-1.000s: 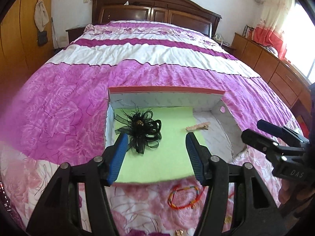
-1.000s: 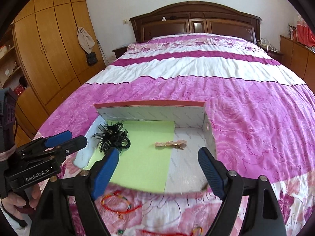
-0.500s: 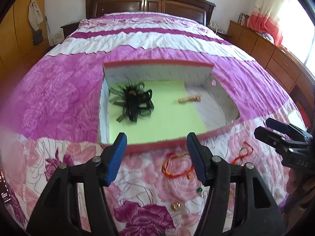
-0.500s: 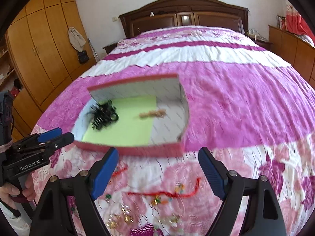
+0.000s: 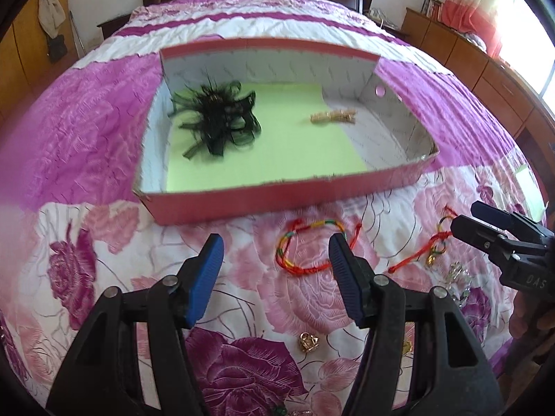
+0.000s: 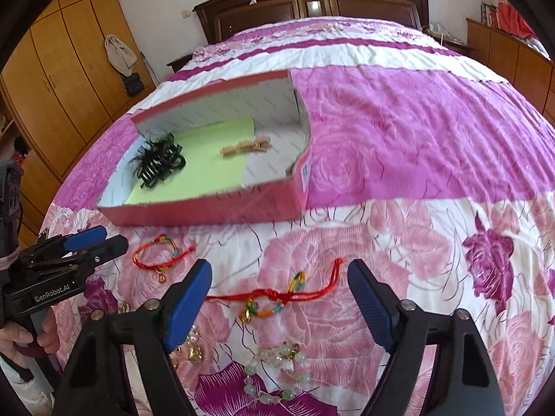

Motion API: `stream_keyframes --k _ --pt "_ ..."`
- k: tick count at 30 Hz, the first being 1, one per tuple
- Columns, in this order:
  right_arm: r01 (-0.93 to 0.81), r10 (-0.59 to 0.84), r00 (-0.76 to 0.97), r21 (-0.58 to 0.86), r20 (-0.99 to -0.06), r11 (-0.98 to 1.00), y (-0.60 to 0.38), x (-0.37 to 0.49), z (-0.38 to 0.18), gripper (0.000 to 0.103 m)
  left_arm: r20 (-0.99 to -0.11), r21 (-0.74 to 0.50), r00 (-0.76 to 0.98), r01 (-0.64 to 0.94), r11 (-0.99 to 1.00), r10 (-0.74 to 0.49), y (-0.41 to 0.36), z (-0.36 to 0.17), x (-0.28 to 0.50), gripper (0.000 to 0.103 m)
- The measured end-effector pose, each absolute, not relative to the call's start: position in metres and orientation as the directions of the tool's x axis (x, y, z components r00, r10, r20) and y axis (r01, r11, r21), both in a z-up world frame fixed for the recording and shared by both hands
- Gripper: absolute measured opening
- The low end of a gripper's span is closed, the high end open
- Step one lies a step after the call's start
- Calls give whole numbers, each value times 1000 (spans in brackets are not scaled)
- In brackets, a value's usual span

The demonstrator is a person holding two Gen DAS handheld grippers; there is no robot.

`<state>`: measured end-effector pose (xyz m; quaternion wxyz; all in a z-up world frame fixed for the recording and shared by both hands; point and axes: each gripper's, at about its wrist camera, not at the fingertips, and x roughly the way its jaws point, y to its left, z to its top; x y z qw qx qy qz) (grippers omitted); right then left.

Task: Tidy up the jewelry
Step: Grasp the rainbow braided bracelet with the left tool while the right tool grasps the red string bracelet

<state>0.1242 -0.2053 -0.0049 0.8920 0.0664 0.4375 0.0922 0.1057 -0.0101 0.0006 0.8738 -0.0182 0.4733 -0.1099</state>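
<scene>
You had both grippers spread wide and empty above the floral bedspread (image 6: 399, 242). Your left gripper (image 5: 275, 253) hung over the rainbow-and-red woven cord bracelet (image 5: 308, 246), which lay flat just in front of the shallow pink cardboard box (image 5: 277, 197). Your right gripper (image 6: 279, 284) framed the red knotted string bracelet with gold charm (image 6: 274, 296). Both cords looked light, limp and snag-prone; I'd judge a pinch on the thick knot or a doubled strand safest, since a thin strand might slip on soft fabric.
</scene>
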Motion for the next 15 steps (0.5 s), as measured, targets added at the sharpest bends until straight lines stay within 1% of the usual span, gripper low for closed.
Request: stream_keyframes --k 6,8,12,15 --pt "-104 236 570 216 -787 971 -205 126 -20 74 -837 -143 503 177 974 -214 -14 -13 110 55" --pt "-101 241 559 223 -793 970 -205 126 -25 70 -842 -146 495 176 974 -216 -14 -18 111 54" --pt "-98 247 540 231 -805 968 -206 128 -34 68 -849 -151 483 172 973 -217 -13 -27 113 52" --pt "-96 254 533 241 -807 966 -206 129 -39 67 -852 -135 481 177 975 -205 -13 -31 114 48"
